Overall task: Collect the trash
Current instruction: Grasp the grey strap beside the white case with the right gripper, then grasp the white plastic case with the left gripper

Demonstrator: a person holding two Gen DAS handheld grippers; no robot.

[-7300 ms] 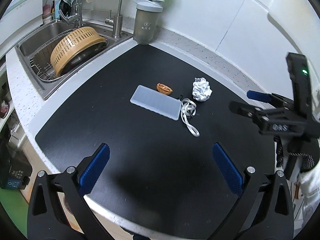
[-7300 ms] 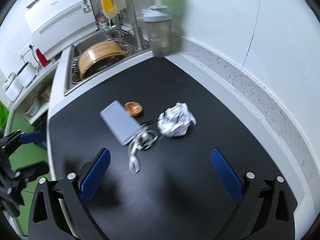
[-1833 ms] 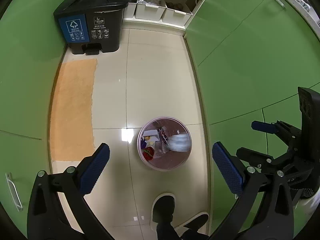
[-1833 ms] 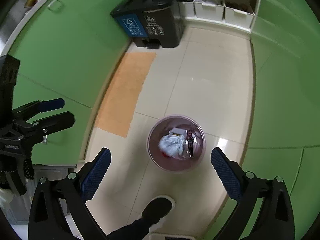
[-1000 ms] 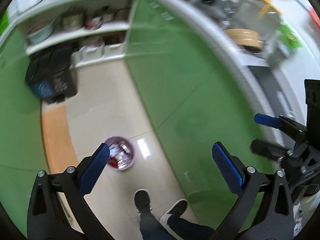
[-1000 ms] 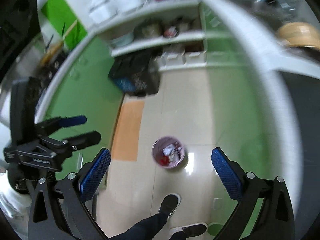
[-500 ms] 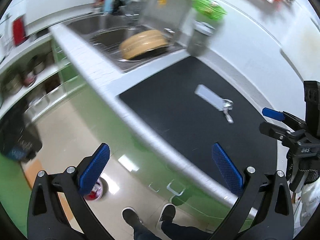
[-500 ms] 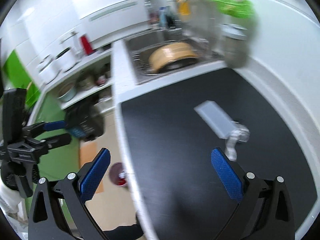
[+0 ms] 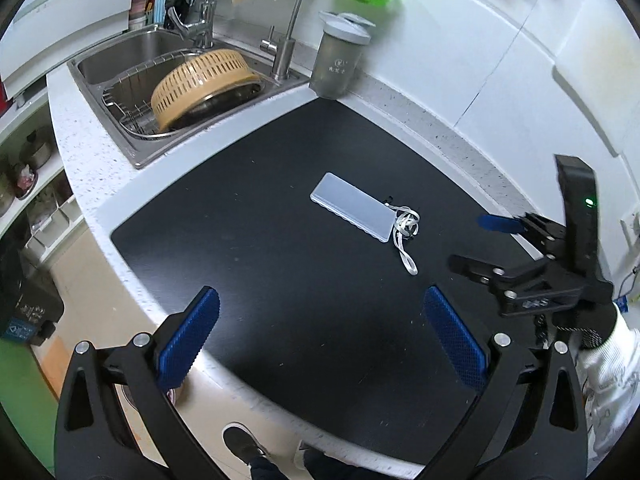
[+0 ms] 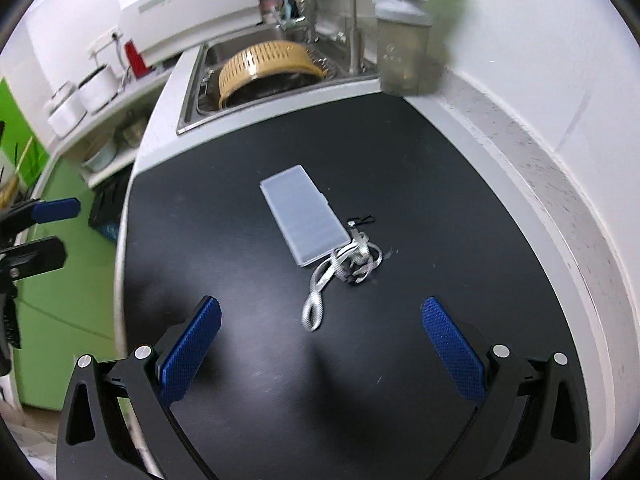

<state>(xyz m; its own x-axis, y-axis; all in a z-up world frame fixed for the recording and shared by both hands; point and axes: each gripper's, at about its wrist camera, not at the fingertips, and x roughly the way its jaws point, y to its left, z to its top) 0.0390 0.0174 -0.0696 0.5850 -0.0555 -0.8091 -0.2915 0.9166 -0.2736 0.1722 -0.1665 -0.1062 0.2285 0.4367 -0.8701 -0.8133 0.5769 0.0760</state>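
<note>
Black table (image 9: 248, 248) now carries only the pale flat case (image 9: 351, 207) and tangled white strap (image 10: 344, 264) at frame centre, foil ball and shell gone, so the gaping, empty right tongs (image 10: 320, 340) should straddle that strap's bunched middle while left tongs (image 9: 320, 334) wait apart.

My two grippers are black frames with silver screws and ribbed blue pads (image 9: 188, 336) on the fingers. A small green light (image 9: 588, 201) glows on the right one's upright handle. I wear a white knit glove (image 9: 608, 364) and dark shoes (image 9: 242, 442).
</note>
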